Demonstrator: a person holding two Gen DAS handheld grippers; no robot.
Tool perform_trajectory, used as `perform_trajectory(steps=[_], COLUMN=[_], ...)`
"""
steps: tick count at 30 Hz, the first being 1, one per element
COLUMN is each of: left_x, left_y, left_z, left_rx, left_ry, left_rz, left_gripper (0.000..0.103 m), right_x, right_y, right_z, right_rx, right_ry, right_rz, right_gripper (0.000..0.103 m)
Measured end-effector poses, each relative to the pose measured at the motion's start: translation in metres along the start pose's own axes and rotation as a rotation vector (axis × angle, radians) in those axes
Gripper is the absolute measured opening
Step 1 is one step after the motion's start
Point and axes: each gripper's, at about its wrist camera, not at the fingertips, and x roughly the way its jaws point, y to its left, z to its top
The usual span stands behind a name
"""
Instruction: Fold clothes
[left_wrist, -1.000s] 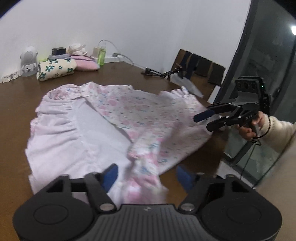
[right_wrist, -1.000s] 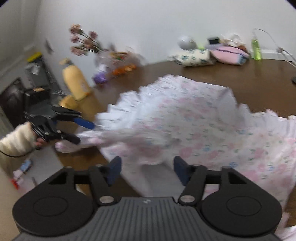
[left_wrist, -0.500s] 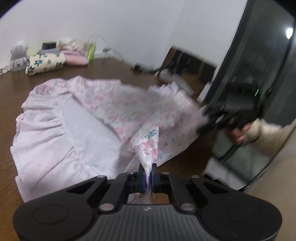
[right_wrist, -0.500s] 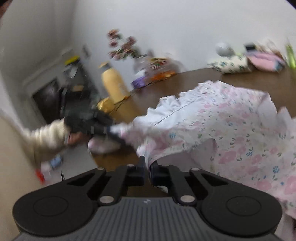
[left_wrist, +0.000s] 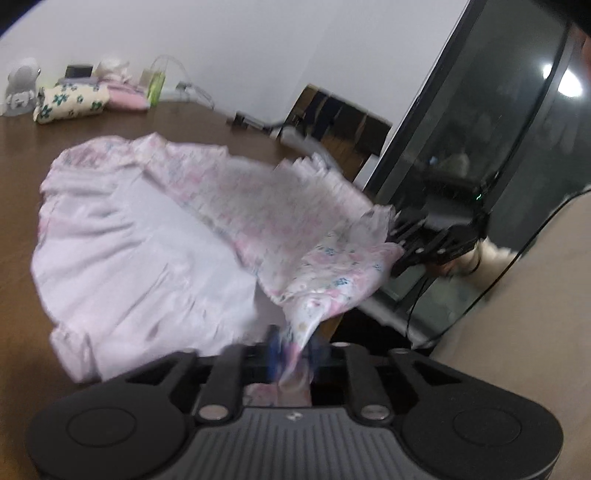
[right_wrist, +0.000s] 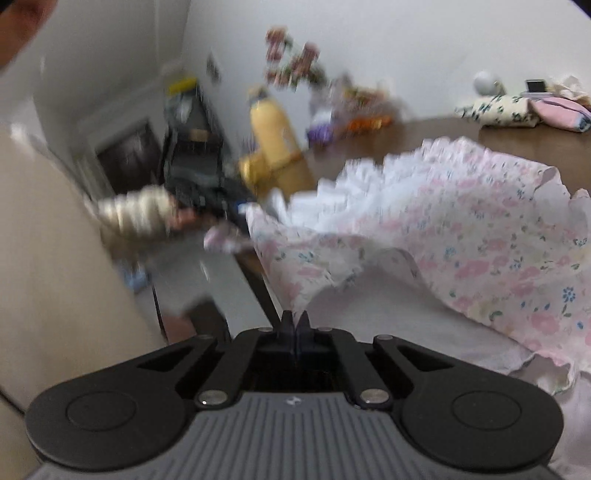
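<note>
Floral dress (left_wrist: 207, 221) is lying half-lifted across the brown table (left_wrist: 22, 155), its hem corner bunched at 6 o'clock between the opening left gripper (left_wrist: 291, 343) while the right gripper (right_wrist: 294, 321) is pinching the other corner, risking slippage

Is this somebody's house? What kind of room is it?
Probably a room in a home. A floral dress is spread on a brown wooden table, folded clothes are stacked by the white wall, and there are flowers and a yellow bottle at the table's end.
</note>
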Motion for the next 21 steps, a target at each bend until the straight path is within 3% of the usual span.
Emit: perform_trajectory(steps=[2, 4, 5, 7, 9, 10, 12, 14, 17, 21], left_x=[-0.006, -0.017, -0.023, -0.036, -0.049, -0.047, -0.041, -0.009, 0.048, 0.085], left_y=[-0.003, -0.007, -0.009, -0.012, -0.009, -0.008, -0.007, -0.009, -0.011, -0.006], left_z=[-0.001, 0.0, 0.001, 0.004, 0.011, 0.015, 0.025, 0.036, 0.051, 0.056], left_rx=[0.019, 0.048, 0.067, 0.077, 0.04, 0.023, -0.01, -0.052, -0.08, -0.05], left_ry=[-0.002, -0.039, -0.064, -0.144, -0.272, -0.308, -0.375, -0.354, -0.195, -0.117], left_rz=[0.017, 0.032, 0.036, 0.056, 0.043, 0.06, 0.098, 0.181, 0.311, 0.355], left_gripper=[0.023, 0.026, 0.026, 0.027, 0.029, 0.031, 0.041, 0.046, 0.041, 0.039], right_x=[-0.014, -0.039, -0.05, -0.056, -0.053, -0.045, -0.031, -0.014, 0.002, 0.0], right_y=[0.003, -0.002, -0.007, -0.02, -0.035, -0.041, -0.051, -0.055, -0.057, -0.08], right_z=[0.005, 0.013, 0.016, 0.023, 0.029, 0.029, 0.028, 0.029, 0.037, 0.047], right_rx=[-0.017, 0.034, 0.07, 0.143, 0.203, 0.215, 0.235, 0.214, 0.165, 0.209], right_ry=[-0.033, -0.161, -0.212, -0.205, -0.156, -0.12, -0.058, -0.006, 0.049, 0.064], right_rz=[-0.029, -0.081, -0.123, -0.343, -0.601, -0.681, -0.756, -0.8, -0.861, -0.884], right_gripper=[0.01, 0.04, 0.042, 0.05, 0.05, 0.051, 0.05, 0.05, 0.052, 0.054])
